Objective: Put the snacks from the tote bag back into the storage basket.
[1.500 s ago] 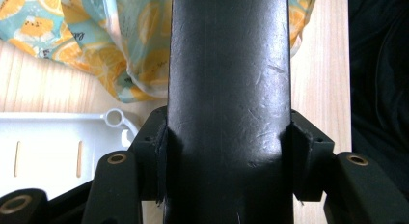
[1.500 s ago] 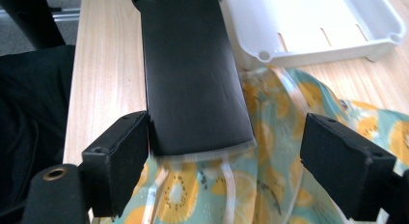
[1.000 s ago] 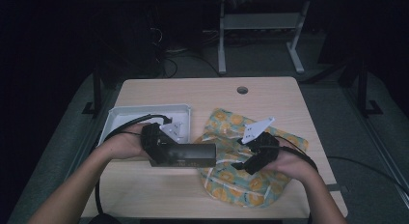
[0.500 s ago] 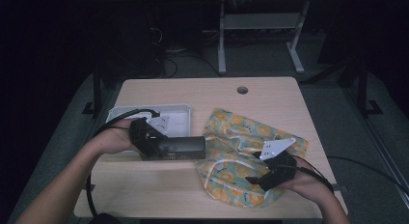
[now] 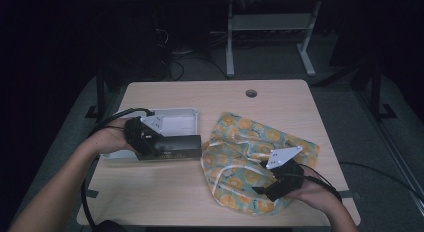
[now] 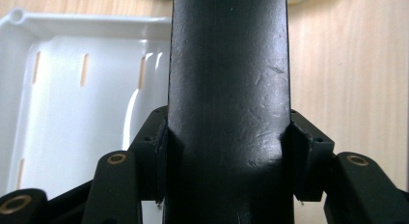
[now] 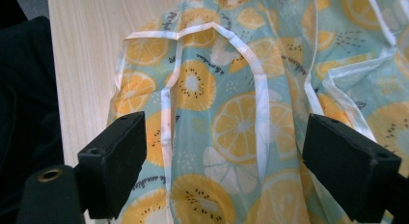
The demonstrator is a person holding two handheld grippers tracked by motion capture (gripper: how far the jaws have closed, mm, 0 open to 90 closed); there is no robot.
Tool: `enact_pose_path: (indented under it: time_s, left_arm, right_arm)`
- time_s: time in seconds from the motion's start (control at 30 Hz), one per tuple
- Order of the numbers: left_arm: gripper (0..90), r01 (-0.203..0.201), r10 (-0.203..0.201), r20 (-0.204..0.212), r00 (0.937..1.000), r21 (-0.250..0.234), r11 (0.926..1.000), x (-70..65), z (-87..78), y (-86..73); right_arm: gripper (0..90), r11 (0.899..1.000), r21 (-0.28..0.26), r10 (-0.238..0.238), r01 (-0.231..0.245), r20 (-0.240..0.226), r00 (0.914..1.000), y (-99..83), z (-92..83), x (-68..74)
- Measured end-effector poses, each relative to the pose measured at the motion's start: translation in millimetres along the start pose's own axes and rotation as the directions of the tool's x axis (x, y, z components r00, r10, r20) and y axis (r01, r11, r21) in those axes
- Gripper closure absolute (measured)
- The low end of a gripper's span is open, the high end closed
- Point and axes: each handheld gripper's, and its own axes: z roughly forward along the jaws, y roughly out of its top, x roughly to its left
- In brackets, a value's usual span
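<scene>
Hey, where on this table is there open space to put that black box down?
Bare wood runs along the table's far edge, beyond the white tray and around the cable hole. Another free strip lies at the near edge, between the left gripper holding the black box and the fruit-print cloth. The right side is crowded by cloth.

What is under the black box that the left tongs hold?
Under the black box lie the white tray on one side and bare wooden table on the other. What lies directly beneath the box is covered. The left tongs clamp its sides.

teal citrus-print cloth (image 5: 245,142); white tray (image 5: 175,123)
</scene>
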Motion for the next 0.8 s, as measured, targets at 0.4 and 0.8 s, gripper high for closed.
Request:
enact_pose_path:
  time_s: [0.4,0.8]
  left_arm:
    - [43.1,-0.017,0.017,0.005,0.9998,0.003,0.9999,16.6,-0.1,-16.3]
    - [43.0,-0.012,0.012,-0.007,0.9999,0.024,0.9997,32.9,9.0,-39.5]
  right_arm:
    - [15.1,0.998,-0.012,0.057,-0.057,0.040,0.9975,-1.6,-2.2,-3.1]
    - [15.1,0.994,-0.015,0.109,-0.108,0.083,0.9906,-10.2,-8.3,5.0]
